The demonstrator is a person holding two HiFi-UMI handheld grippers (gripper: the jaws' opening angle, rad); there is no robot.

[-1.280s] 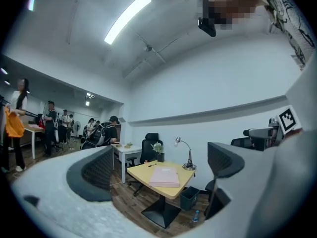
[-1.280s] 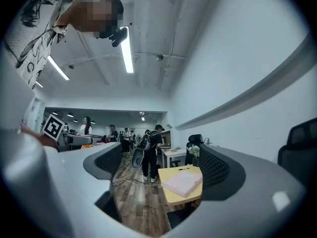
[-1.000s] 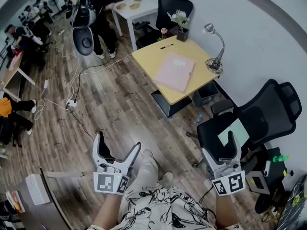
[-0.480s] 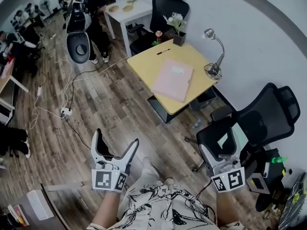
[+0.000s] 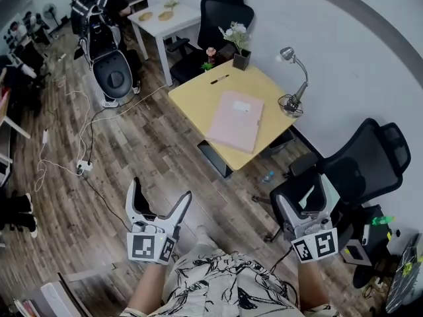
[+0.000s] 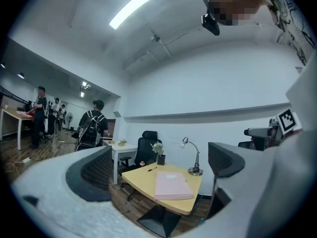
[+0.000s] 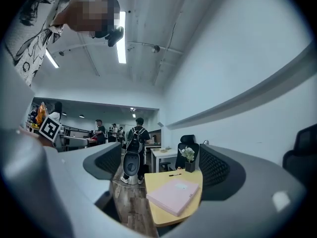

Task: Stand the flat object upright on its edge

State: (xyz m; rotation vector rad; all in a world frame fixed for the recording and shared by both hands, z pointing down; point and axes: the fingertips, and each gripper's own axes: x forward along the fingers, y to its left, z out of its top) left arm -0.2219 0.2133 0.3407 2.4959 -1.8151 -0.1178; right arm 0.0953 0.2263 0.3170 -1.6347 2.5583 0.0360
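Head view: pale pink rectangular folder lies flat on the yellow wooden bench.
The thin folder bears a small white label and rests mid-bench, near a silver desk lamp. Left gripper and right gripper hang well apart from it, jaws spread, empty.

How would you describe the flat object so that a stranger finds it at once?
Find the yellow table by the white wall. A folder lies flat on it, beside the lamp. It alone is pink and broad.
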